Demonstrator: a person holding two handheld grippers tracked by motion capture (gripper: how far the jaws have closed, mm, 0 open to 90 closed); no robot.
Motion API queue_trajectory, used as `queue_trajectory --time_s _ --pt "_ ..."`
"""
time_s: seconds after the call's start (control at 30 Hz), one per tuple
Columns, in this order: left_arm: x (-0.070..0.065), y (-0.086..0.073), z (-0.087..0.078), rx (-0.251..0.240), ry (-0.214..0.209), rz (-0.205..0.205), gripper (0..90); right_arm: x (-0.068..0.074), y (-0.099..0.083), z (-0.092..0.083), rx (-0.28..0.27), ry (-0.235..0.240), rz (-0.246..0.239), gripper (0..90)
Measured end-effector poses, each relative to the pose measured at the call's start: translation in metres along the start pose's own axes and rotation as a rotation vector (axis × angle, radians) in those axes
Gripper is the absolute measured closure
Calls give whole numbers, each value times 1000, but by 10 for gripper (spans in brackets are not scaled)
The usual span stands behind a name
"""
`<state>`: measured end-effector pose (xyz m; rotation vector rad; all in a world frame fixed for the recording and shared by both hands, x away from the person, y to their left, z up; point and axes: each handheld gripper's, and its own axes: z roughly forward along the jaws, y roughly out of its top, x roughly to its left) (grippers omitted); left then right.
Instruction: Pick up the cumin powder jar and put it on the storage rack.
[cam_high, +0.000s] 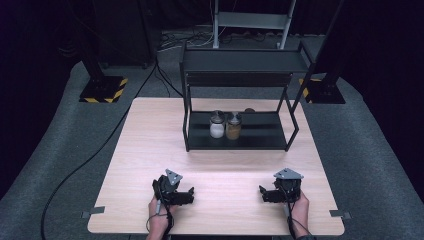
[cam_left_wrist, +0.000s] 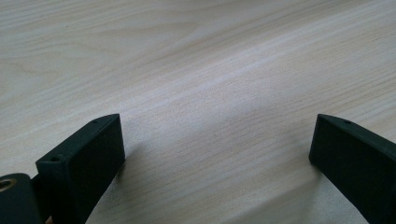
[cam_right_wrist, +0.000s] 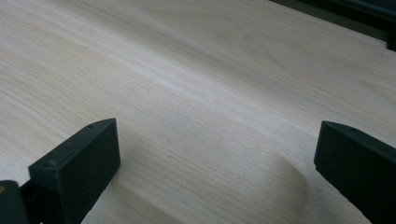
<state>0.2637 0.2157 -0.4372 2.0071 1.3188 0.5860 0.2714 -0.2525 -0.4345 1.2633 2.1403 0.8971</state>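
Note:
My left gripper (cam_high: 191, 194) rests low over the front of the wooden table (cam_high: 150, 145), held by a hand, pointing right. In the left gripper view its jaws stand wide apart (cam_left_wrist: 217, 149) over bare wood with nothing between them. My right gripper (cam_high: 262, 193) sits at the front right, pointing left toward the other one. The right gripper view shows its jaws spread (cam_right_wrist: 217, 154) above bare wood too. Two glass jars stand on the lower shelf of a black rack (cam_high: 295, 131): one with white contents (cam_high: 216, 125), one with brown contents (cam_high: 233, 126).
The black two-tier rack's upper shelf (cam_high: 245, 62) overhangs the jars at the table's back. A small dark thing (cam_high: 249, 110) lies behind the jars. Black cables (cam_high: 100, 150) trail over the grey carpet at left. Stand bases with yellow-black stripes (cam_high: 104, 89) flank the table.

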Motion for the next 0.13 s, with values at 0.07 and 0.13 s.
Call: queue_trajectory --time_s 0.07,0.13 --pt "0 0 0 0 1 0 30 0 0 0 -1 0 2 0" --pt "0 0 0 -1 1 -1 30 -2 -2 -1 -10 6 8 0"
